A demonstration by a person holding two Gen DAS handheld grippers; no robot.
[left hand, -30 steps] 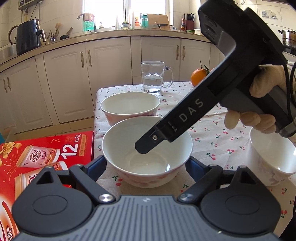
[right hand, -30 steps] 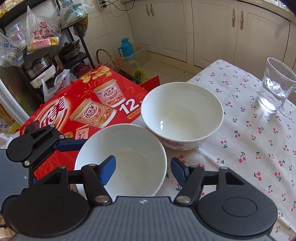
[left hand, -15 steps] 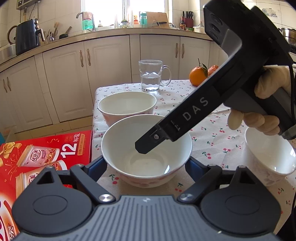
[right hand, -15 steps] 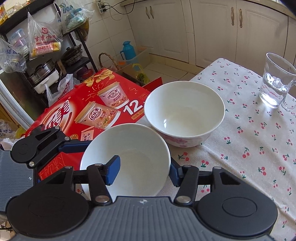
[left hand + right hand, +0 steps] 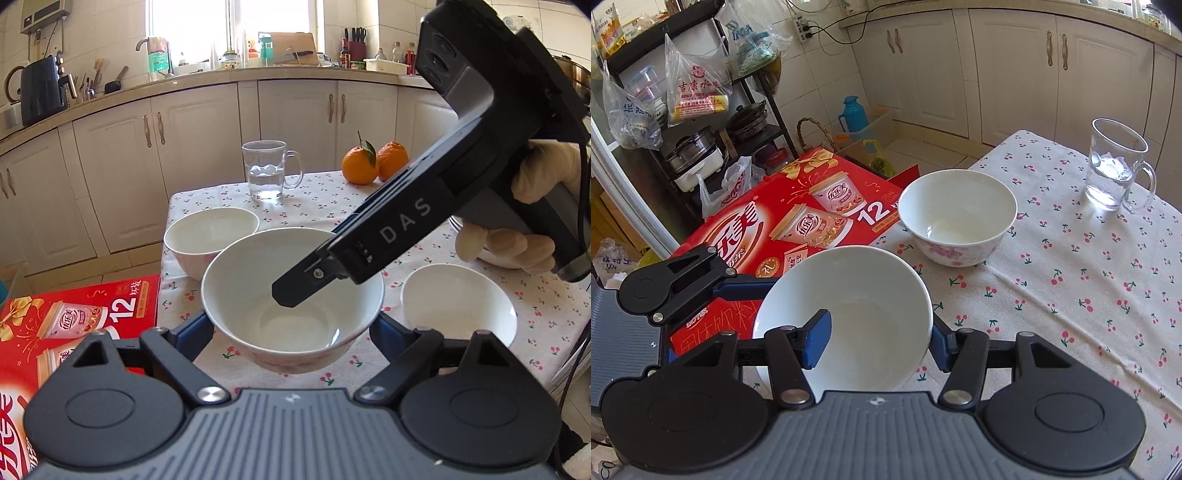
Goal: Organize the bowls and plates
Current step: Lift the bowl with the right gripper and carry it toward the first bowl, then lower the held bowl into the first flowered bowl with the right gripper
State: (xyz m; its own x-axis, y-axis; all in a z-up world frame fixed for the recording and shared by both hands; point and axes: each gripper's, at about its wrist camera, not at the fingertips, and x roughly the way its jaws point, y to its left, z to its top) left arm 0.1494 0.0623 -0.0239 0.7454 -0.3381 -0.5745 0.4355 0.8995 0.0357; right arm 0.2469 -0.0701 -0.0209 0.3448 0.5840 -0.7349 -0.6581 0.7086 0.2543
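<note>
A white bowl (image 5: 291, 295) with pink flowers on its side is lifted above the cherry-print tablecloth (image 5: 325, 206). My right gripper (image 5: 881, 343) is shut on its rim, one finger inside and one outside; the bowl also shows in the right wrist view (image 5: 849, 314). My left gripper (image 5: 291, 334) has its jaws wide on either side of the same bowl, touching or close to its walls. A second flowered bowl (image 5: 210, 236) stands behind on the table, also in the right wrist view (image 5: 956, 218). A third white bowl (image 5: 458, 306) stands to the right.
A glass mug of water (image 5: 267, 170) and two oranges (image 5: 373, 164) stand at the table's far side. A red gift box (image 5: 798, 229) lies beside the table's left edge. Kitchen cabinets (image 5: 192, 155) are behind. A plate edge (image 5: 458, 221) shows behind the gloved hand.
The bowl has risen off the table in my right gripper, whose jaws closed on its rim. Both views have lifted, and the second bowl now sits farther away.
</note>
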